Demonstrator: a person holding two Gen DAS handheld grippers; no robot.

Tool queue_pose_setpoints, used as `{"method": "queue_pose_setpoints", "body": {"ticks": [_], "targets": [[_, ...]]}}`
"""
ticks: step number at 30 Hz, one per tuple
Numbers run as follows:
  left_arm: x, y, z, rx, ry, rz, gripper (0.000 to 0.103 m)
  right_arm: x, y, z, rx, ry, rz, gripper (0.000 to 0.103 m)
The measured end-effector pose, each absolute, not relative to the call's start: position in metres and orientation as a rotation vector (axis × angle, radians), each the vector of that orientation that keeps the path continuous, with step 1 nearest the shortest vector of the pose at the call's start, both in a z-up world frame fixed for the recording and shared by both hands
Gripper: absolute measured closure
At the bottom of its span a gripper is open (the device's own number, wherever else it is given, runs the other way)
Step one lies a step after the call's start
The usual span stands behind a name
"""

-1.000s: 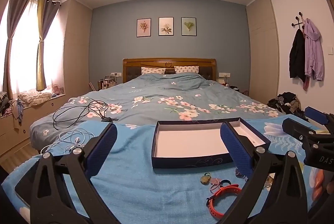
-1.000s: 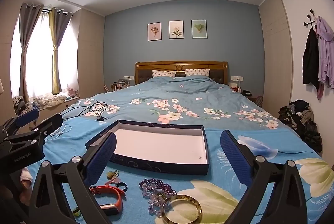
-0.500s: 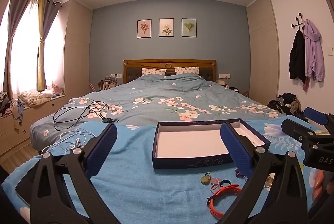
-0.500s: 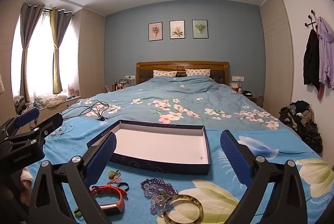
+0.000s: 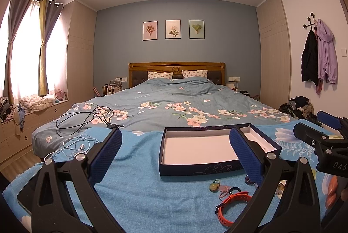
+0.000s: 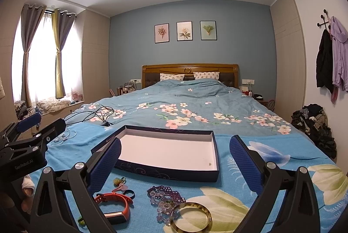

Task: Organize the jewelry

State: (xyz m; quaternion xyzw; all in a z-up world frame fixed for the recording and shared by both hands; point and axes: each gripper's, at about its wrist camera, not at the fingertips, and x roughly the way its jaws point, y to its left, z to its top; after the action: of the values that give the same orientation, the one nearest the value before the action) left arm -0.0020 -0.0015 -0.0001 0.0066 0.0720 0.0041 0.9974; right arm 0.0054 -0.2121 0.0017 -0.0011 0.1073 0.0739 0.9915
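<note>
Both grippers are held wide apart and nothing is carried between the blue pads. The left gripper and the right gripper are kept just above the bed, side by side, both looking toward the headboard.

The jewelry is spread on the blue cloth just in front of the grippers and below them. Seen from the right gripper, a brown bangle lies almost directly under the gap of the pads, a heap of purple beads is just beyond it, and an orange band with small rings lies toward its left pad. Seen from the left gripper, the same orange band is low and to the right.

The open box, with nothing inside, stands just beyond the jewelry, its long side lying across the view.

It is judged that the right gripper is nearer to the bangle and beads, so the first pick is best made by it: downward, then forward into the box.
</note>
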Motion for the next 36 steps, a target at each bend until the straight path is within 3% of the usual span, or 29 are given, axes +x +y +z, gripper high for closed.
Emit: {"method": "queue_pose_setpoints", "body": {"ticks": [36], "targets": [[-0.0028,-0.0018,-0.0002,0.021,0.142,0.008,0.006,0.0010,-0.2123,0.0015,0.002,0.213,0.150,0.007]]}}
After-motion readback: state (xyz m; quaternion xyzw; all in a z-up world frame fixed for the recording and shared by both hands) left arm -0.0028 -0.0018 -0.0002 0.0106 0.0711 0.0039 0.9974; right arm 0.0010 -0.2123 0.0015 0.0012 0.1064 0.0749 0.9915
